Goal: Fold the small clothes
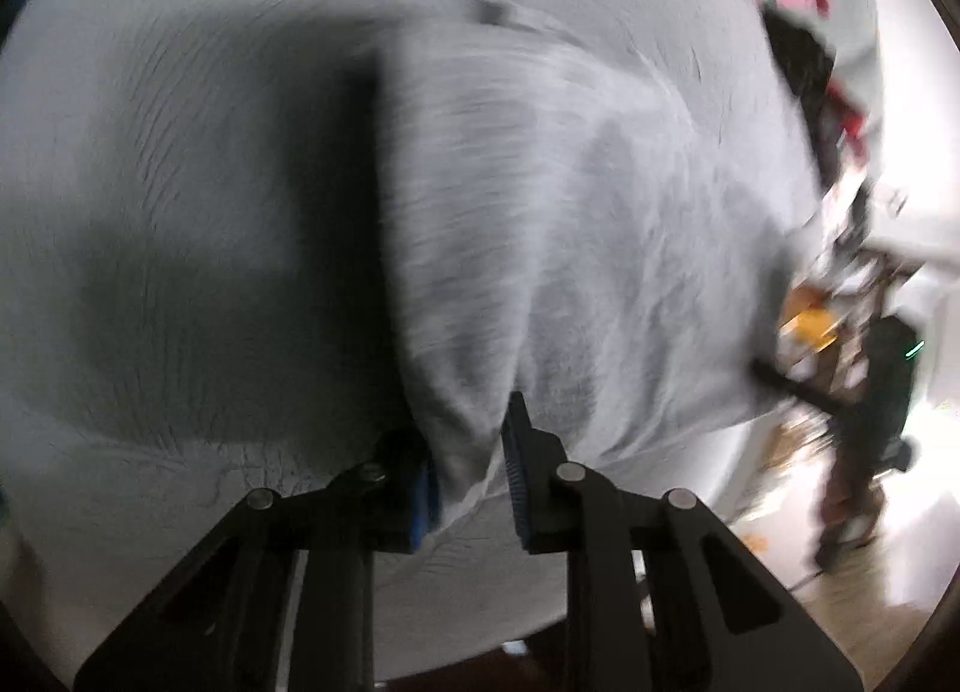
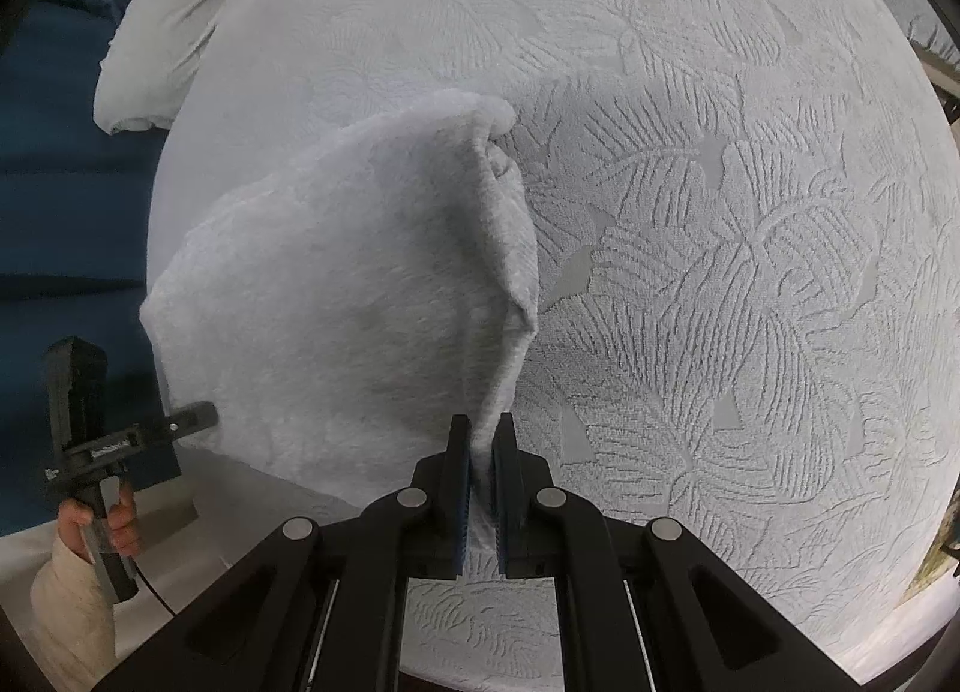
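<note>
Aloft, pale grey fleecy small cloth, hung by its top edge between both tongs over leaf-embossed grey bedspread: right gripper clamped on one corner, left gripper pinching the other, long axis spanning tong to tong.

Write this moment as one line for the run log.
phase: lifting | left gripper: shut on grey cloth | right gripper: shut on grey cloth | surface: patterned bedspread

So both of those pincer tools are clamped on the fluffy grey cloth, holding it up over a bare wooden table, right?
Not a wooden table. The right wrist view shows the grey cloth held above a pale bedspread with a leaf pattern. Both the right gripper and left gripper do pinch it.
</note>
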`<state>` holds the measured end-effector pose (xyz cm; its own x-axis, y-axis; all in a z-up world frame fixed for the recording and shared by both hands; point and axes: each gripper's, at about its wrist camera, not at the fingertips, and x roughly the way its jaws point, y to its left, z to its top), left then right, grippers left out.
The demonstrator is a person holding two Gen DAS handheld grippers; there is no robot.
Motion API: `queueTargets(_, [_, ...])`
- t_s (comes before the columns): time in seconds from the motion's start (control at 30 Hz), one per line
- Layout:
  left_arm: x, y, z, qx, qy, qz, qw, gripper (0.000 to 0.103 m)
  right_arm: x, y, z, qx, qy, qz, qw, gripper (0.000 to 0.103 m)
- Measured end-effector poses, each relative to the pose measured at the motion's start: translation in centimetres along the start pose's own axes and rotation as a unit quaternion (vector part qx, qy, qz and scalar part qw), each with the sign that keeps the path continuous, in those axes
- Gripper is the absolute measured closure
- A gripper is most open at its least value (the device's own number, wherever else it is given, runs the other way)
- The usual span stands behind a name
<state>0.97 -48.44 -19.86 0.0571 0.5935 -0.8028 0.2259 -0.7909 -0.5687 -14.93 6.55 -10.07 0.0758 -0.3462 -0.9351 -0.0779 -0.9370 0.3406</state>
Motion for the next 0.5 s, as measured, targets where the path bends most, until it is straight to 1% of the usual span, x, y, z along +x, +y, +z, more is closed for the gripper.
queueTargets(0.03, [-0.1,0.4,-0.1,0.0,-0.003,-0.01,0.9999,0.085,0.2,-0.1,0.0,0.001,0.001,-0.001,1.0,0.097])
queueTargets(0.07, [-0.1,0.4,-0.1,0.007,-0.006,-0.01,0.9999,0.085,0.3,-0.1,0.0,0.001,0.001,0.0,1.0,0.097])
queueTargets(0.1, [0.0,0.2,-0.2,0.017,-0.009,-0.003,0.9998,0.085,0.5,-0.2,0.0,0.0,0.001,-0.001,1.0,0.097])
queueTargets(0.17, [0.1,-1.0,-0.3,0.054,-0.009,0.033,0.998,0.085,0.8,-0.3,-0.1,0.0,0.004,-0.001,1.0,0.097])
queueTargets(0.23, [0.4,-1.7,-0.2,0.067,-0.005,0.057,0.9961,0.085,0.8,-0.3,-0.2,0.001,0.003,-0.003,1.0,0.097])
queueTargets(0.4, [0.4,-2.1,0.0,0.065,-0.009,0.08,0.9946,0.085,1.0,-0.1,-0.3,0.0,0.002,-0.004,1.0,0.097])
queueTargets(0.5, [0.4,-2.3,0.4,0.045,-0.008,0.098,0.9942,0.085,0.9,-0.1,-0.3,0.0,0.001,-0.003,1.0,0.097])
